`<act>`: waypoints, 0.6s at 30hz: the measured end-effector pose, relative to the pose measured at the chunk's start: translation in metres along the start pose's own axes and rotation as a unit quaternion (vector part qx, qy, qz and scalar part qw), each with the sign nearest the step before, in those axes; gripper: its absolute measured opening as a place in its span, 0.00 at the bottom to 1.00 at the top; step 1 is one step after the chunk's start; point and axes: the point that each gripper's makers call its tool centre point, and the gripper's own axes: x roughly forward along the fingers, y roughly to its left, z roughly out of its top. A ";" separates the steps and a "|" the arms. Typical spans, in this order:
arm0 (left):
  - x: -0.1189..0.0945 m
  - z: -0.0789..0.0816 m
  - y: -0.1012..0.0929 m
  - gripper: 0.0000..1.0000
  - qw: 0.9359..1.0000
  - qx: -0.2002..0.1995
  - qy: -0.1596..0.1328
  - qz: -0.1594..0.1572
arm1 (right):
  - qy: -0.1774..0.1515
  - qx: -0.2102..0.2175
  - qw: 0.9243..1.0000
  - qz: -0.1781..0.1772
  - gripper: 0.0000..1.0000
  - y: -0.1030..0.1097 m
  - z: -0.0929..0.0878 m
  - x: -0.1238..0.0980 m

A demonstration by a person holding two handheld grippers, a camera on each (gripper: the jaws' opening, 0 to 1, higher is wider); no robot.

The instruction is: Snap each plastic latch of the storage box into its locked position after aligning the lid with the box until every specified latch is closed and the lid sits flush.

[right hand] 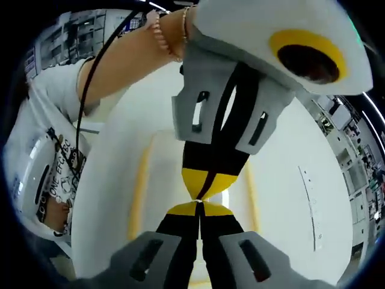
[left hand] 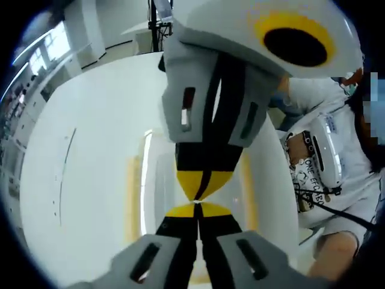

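Note:
The storage box [left hand: 147, 180] is a pale translucent box with yellowish strips down two sides, lying on the white table under both grippers. My left gripper [left hand: 196, 211] rises from the bottom of the left gripper view, its yellow-tipped jaws pressed together. My right gripper [left hand: 198, 194] points down at it from above, also shut, and the two sets of tips meet point to point over the box. The right gripper view mirrors this: right gripper [right hand: 197, 209] below, left gripper [right hand: 202, 191] above, box [right hand: 144, 180] beneath. The grippers hide the lid's middle, and I cannot make out the latches.
The white table [left hand: 84, 180] spreads wide around the box. A person in a white printed shirt [left hand: 328, 150] stands at the table's edge, with a forearm wearing a bracelet [right hand: 157, 30] reaching in. Shelves and room clutter [right hand: 361, 162] lie beyond.

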 end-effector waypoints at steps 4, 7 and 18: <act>-0.002 -0.002 -0.002 0.00 1.000 0.004 -0.024 -0.002 | 0.021 -0.003 1.000 0.001 0.00 0.000 0.001 0.000; -0.005 -0.007 0.000 0.00 0.999 -0.005 -0.042 0.000 | 0.056 -0.014 0.998 0.007 0.00 0.001 0.000 0.000; -0.020 -0.033 -0.008 0.00 0.997 -0.025 -0.066 0.018 | 0.140 -0.045 0.989 0.033 0.00 0.000 0.001 0.002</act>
